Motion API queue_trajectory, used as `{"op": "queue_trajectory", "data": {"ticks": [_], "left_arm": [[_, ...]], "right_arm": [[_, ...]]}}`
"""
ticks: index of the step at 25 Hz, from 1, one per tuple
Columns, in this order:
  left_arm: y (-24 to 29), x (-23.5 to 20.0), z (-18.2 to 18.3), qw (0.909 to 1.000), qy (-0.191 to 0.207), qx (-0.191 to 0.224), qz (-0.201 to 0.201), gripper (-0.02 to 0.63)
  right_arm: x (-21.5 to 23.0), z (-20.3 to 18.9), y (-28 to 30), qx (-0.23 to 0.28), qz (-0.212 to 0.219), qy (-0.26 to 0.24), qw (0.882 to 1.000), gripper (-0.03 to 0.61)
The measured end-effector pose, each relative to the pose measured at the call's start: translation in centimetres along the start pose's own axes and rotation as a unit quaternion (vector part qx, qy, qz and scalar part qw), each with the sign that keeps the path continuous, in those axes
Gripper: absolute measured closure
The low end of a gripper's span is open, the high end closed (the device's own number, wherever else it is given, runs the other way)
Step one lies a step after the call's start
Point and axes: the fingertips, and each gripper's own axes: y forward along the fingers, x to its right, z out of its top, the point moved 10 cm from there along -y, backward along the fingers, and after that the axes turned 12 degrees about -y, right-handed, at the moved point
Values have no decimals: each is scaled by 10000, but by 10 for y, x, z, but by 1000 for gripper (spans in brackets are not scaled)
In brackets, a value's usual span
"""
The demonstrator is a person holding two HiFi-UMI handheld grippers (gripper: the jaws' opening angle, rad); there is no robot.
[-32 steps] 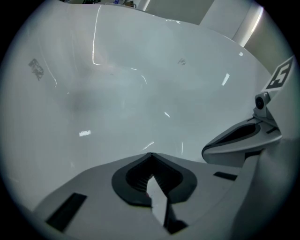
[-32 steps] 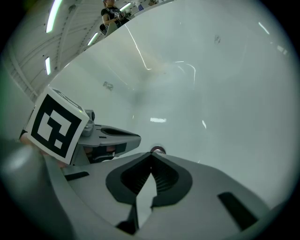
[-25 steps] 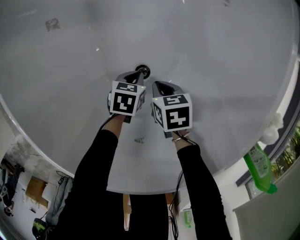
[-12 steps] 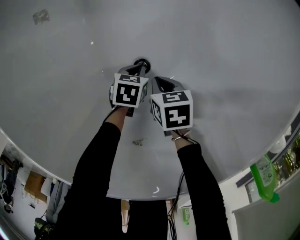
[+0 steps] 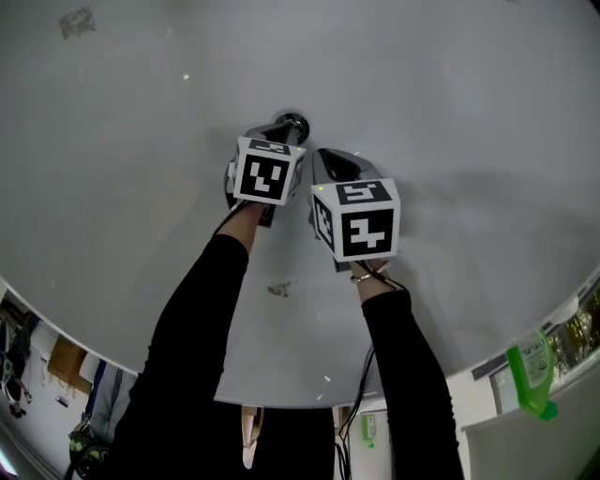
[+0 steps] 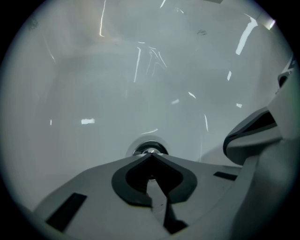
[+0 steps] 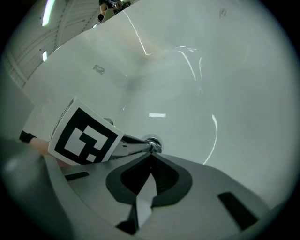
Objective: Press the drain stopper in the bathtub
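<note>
The chrome drain stopper sits in the floor of the white bathtub. My left gripper is shut, and its tip rests right at the stopper. In the left gripper view the stopper shows just past the closed tips of the left gripper. My right gripper is shut with nothing in it and hangs just right of the left one, a little short of the drain. The right gripper view has the right gripper behind the stopper, with the left gripper's marker cube beside it.
The curved tub rim runs along the near side. A green bottle stands on the ledge at the lower right. A small dark smudge lies on the tub floor near my arms, and a grey mark is at the far left.
Both grippers have stayed together at the drain, and the left tip has kept its place at the stopper. The view has shifted slightly, so the bottle sits lower in the frame.
</note>
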Motion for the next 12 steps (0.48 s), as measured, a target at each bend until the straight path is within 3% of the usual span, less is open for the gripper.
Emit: {"op": "queue_trajectory", "data": {"ticks": [12], "left_arm": [[6,1,-5,9999,-22,48,114,609]], "right_arm": [[3,-10,6,-103,38,150,9998,577]]}}
